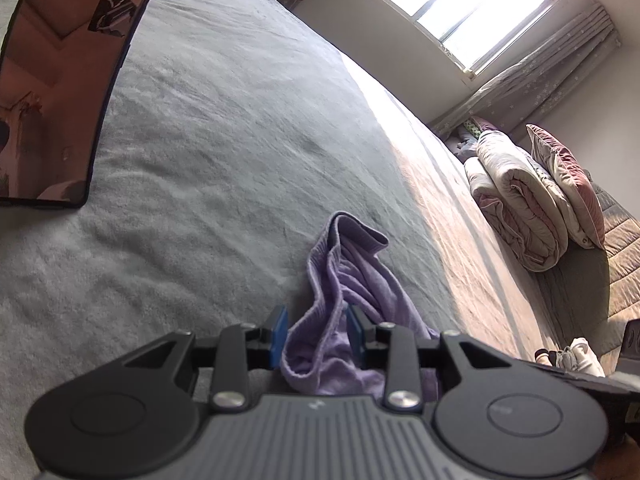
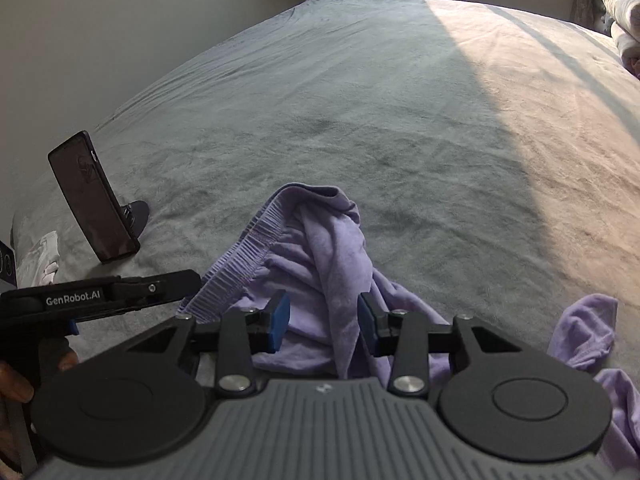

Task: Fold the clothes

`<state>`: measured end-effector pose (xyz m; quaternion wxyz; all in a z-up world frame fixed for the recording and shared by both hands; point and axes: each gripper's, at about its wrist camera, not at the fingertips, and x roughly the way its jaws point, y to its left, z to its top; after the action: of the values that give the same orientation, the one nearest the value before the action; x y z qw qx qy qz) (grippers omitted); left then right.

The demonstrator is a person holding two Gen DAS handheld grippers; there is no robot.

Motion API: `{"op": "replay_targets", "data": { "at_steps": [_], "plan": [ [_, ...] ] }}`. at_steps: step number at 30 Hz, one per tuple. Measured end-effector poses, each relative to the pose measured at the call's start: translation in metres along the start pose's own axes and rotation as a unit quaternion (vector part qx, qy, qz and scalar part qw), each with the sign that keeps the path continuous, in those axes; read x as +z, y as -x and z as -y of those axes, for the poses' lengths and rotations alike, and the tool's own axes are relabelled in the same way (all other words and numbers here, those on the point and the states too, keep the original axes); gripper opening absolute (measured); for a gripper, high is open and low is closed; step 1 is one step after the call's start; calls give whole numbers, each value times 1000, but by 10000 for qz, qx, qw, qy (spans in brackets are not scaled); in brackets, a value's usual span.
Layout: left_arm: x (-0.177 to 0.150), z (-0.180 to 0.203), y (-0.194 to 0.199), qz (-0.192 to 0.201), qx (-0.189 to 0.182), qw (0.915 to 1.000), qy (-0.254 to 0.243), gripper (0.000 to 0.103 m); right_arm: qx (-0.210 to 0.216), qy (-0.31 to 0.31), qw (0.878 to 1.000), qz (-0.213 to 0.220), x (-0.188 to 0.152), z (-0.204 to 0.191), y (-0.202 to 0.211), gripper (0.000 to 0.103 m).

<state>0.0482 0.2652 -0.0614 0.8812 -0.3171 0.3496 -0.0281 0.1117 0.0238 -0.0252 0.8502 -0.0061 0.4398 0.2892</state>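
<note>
A crumpled lavender knit garment with a ribbed hem (image 2: 320, 264) lies bunched on the near part of a wide bed covered by a grey plush blanket (image 2: 360, 100), and both claws are at it. In the left wrist view the left claw (image 1: 317, 334) points down at the cloth with its blue pads (image 1: 280, 334) parted; a ridge of lavender fabric rises between them, touching or nearly touching the right-hand pad while a gap shows beside the left-hand one, so the claw reads as released, not clenched. In the right wrist view the right claw (image 2: 324, 322) likewise stands released, its blue pads (image 2: 280, 320) clear on both sides of a raised fold of the garment that runs up toward 12 o'clock. No earlier view tells more about either claw. The left claw enters the right wrist view from 9 o'clock, its black fingers reaching the ribbed hem. A loose lavender end (image 2: 584, 328) lies at 3 o'clock. A dark phone propped on a small stand (image 2: 94, 208) sits at 10 o'clock of the garment. Sunlight falls across the bed's far right side, and rolled pale quilts with a pink pillow (image 1: 532, 196) are stacked at 2 o'clock in the left wrist view, below a bright window (image 1: 452, 0).
</note>
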Motion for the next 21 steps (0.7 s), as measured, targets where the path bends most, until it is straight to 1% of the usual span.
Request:
{"op": "replay_targets", "data": {
  "at_steps": [3,4,6,7,8,12,14,19,21],
  "plan": [
    [-2,1,-3,-60,58,9999,-71,31,-123,33,9998,-161,-20,-4,-5,39],
    [-3,1,-4,-84,72,9999,-89,31,-201,60,9996,-206,-24,-3,-8,35],
    [-4,0,-7,-140,91,9998,-106,31,-357,108,9989,-290,-31,-3,-15,22],
    [-4,0,-8,-170,105,9997,-114,30,-479,155,9983,-291,-33,-1,-18,7],
    [-5,-1,-9,-199,123,9996,-124,27,-554,171,9980,-256,-33,0,-18,0],
    [-7,0,-12,-246,239,9991,-248,18,-886,308,9956,4,-24,6,-6,0],
    [-7,1,-13,-237,286,9988,-304,15,-1094,436,9929,145,-15,9,0,0],
    [-6,2,-14,-198,351,9988,-278,9,-1763,785,9802,447,21,21,1,0],
    [-6,3,-15,-184,377,9988,-260,9,-2005,813,9748,538,39,30,-4,0]
  ]
}}
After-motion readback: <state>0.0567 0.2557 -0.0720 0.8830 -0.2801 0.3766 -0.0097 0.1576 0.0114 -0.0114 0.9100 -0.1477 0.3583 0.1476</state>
